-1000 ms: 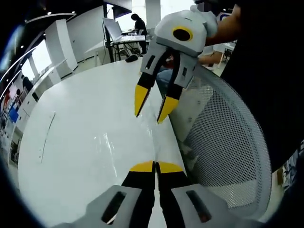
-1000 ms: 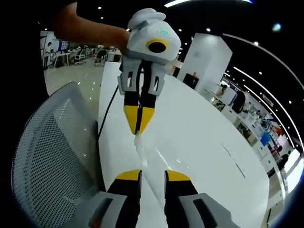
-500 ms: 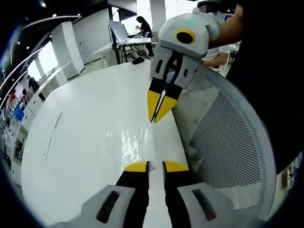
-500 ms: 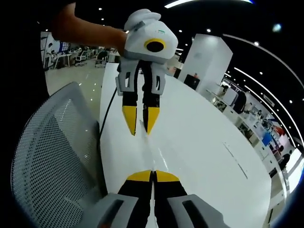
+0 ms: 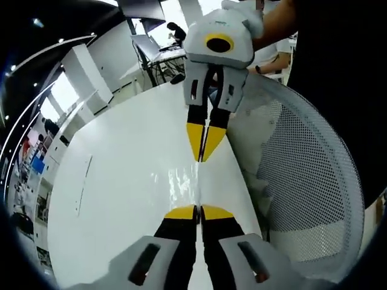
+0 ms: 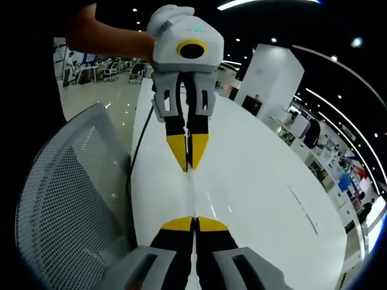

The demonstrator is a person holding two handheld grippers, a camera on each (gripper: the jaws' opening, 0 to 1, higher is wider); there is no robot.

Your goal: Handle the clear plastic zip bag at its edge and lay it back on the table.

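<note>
The clear plastic zip bag (image 5: pixel 183 181) shows as faint glints over the white table (image 5: pixel 115 181), stretched between the two grippers. In the left gripper view my left gripper (image 5: pixel 198 212) is shut on the bag's near edge. My right gripper (image 5: pixel 202 158) comes down from the top, shut on the far edge. In the right gripper view my right gripper (image 6: pixel 195 223) is shut at the bottom and the bag (image 6: pixel 192 194) reads as a thin line running up to the left gripper (image 6: pixel 188 169), whose yellow tips are together on it.
A white mesh chair back (image 5: pixel 302 181) stands against the table's edge, also seen as the mesh chair (image 6: pixel 66 205). A black cable (image 6: pixel 138 151) hangs along that edge. A thin line marks the table (image 5: pixel 83 184). Desks and people are far behind.
The left gripper, open half a second ago, has shut on the bag's edge. The right gripper, open one second ago, has stayed shut since. Both grippers have drawn closer together.
</note>
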